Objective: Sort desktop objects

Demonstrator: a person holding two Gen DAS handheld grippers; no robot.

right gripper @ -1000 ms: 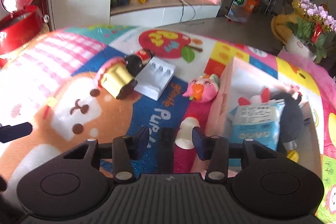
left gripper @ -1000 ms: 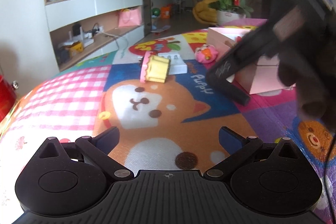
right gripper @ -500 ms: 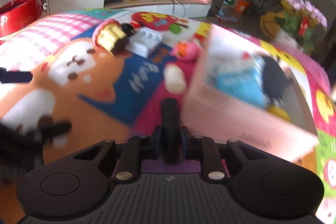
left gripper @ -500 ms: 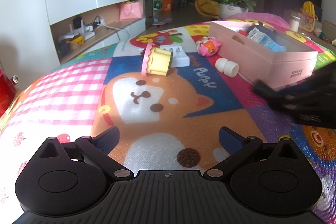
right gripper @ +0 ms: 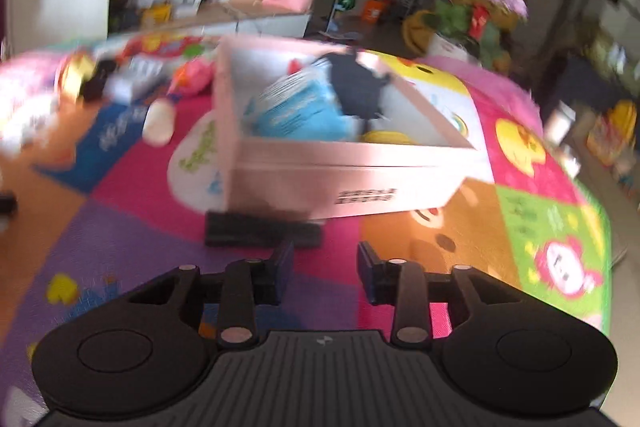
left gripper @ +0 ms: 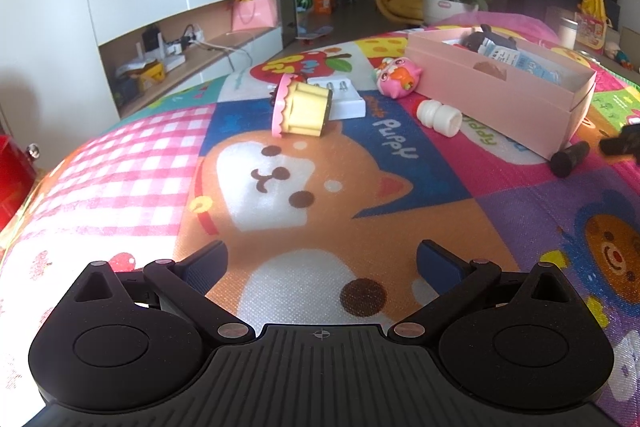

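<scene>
A pink box [left gripper: 500, 83] [right gripper: 352, 163] holds a blue packet [right gripper: 296, 111] and a dark plush toy [right gripper: 356, 83]. A black stick [left gripper: 569, 158] [right gripper: 262, 229] lies on the mat against the box's near wall. A yellow cupcake toy [left gripper: 302, 107], a white tray [left gripper: 348, 99], a pink pig toy [left gripper: 398, 77] and a white spool [left gripper: 439, 117] lie on the mat left of the box. My left gripper [left gripper: 320, 267] is open and empty over the mat. My right gripper [right gripper: 324, 267] is open just behind the black stick, apart from it. The right wrist view is blurred.
The colourful play mat [left gripper: 300, 211] covers the surface. A white shelf unit [left gripper: 180, 23] and a flower pot [left gripper: 448, 7] stand beyond the far edge. A red bin [left gripper: 12, 179] sits at the left.
My right gripper held the black stick, carried it to the mat beside the box, opened and let it go. The left gripper stayed open and nearly still.
</scene>
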